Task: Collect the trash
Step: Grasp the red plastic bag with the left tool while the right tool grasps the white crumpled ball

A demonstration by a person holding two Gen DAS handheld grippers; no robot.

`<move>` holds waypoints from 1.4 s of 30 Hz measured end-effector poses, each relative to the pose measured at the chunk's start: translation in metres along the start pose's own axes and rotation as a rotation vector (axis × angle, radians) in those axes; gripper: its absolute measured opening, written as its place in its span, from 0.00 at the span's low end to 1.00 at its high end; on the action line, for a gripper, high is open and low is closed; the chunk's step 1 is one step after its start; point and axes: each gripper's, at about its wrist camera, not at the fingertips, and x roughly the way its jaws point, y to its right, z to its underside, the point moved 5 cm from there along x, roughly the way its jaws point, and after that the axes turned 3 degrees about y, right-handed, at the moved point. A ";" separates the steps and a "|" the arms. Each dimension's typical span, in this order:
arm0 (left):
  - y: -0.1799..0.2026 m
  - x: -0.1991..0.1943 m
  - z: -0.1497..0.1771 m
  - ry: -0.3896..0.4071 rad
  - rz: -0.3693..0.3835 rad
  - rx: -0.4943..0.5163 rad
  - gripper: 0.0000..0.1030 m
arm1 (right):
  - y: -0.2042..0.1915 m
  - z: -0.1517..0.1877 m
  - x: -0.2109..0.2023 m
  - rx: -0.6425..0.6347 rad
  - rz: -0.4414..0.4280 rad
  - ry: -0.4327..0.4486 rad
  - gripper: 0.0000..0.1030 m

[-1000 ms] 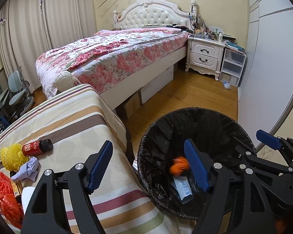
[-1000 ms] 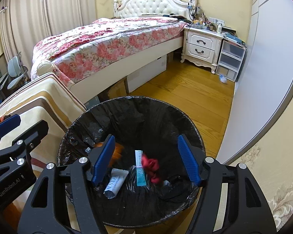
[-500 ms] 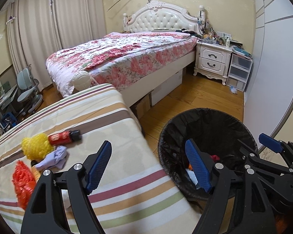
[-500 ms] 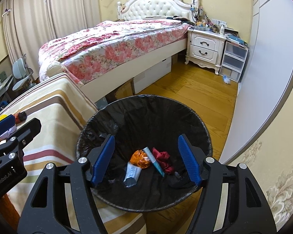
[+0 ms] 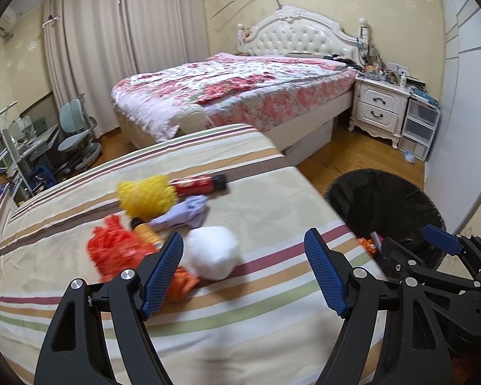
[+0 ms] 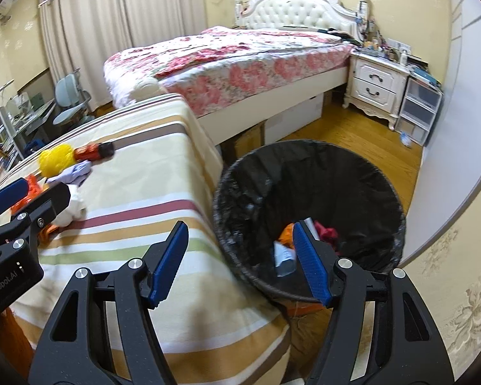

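Left tool (image 5: 243,272) spread, empty, aimed at white crumpled paper ball (image 5: 213,252) on striped-cloth table (image 5: 256,199); right tool (image 6: 240,261) spread beside black-lined bin (image 6: 308,211), ready.

Bare striped cloth (image 5: 272,211) between white ball (image 5: 213,253) and bin (image 5: 384,199).

On the striped cloth (image 5: 256,317) lie seven pieces of trash: one yellow mesh ball (image 5: 146,195), one red bottle (image 5: 197,185), one lilac rag (image 5: 184,214), one red net (image 5: 118,250), one white wad (image 5: 213,256), one orange scrap (image 5: 181,284), one amber bottle (image 5: 147,233). One black-lined bin (image 6: 240,192) stands beside it. Two grippers: the left gripper (image 5: 243,272) and the right gripper (image 6: 240,261), each with two blue pads
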 end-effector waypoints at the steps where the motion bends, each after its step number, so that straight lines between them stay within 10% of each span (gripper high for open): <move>1: -0.007 -0.002 0.003 0.000 -0.012 -0.008 0.73 | -0.006 0.001 -0.001 -0.009 -0.008 0.000 0.64; 11: -0.068 0.002 0.021 -0.038 -0.104 -0.092 0.73 | -0.056 0.007 -0.004 -0.089 -0.062 -0.010 0.65; 25: -0.086 0.007 0.043 -0.074 -0.050 -0.095 0.47 | -0.081 0.013 0.001 -0.132 -0.095 -0.037 0.65; 42: -0.122 -0.029 0.063 -0.097 -0.041 -0.183 0.45 | -0.106 0.016 -0.002 -0.181 -0.132 -0.036 0.65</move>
